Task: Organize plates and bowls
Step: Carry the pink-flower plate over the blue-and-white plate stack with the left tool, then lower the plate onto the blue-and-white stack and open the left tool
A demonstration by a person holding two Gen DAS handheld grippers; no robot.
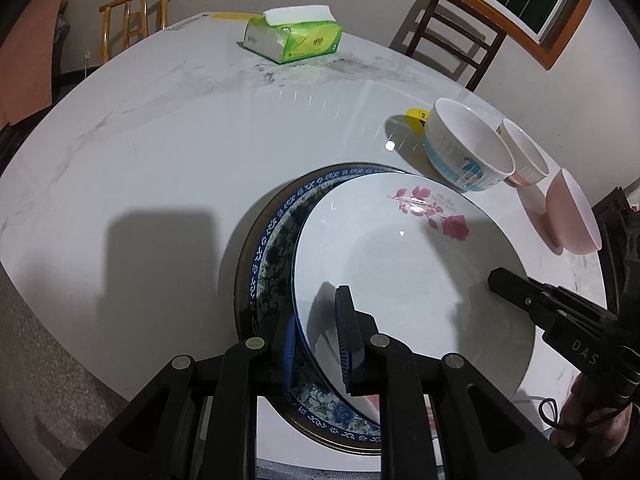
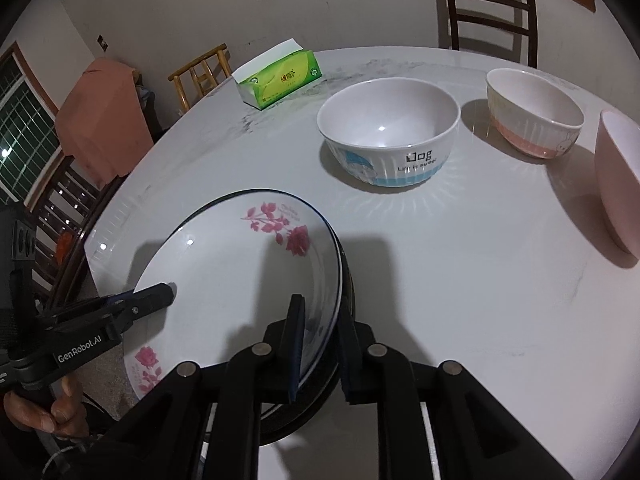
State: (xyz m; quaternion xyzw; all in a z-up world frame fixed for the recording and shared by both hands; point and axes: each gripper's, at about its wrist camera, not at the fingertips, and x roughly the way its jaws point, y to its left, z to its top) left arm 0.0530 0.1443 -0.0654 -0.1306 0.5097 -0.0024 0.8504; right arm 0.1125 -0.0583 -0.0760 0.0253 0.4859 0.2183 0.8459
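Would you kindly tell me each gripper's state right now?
Left gripper: shut on the rim of the rose plate.
Right gripper: shut on the same plate's opposite rim.

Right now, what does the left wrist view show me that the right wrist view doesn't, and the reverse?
Left wrist only: the blue patterned plate under the rose plate, with the left gripper clamped on the rose plate's rim, and a yellow item behind the bowls.

Right wrist only: the "Dog" lettering on the blue-banded bowl, the rabbit on the pink-banded bowl, and an orange cloth draped over a chair.

Both: the stacked plates, three bowls including the plain pink bowl, the green tissue pack, and the right gripper on the rim.
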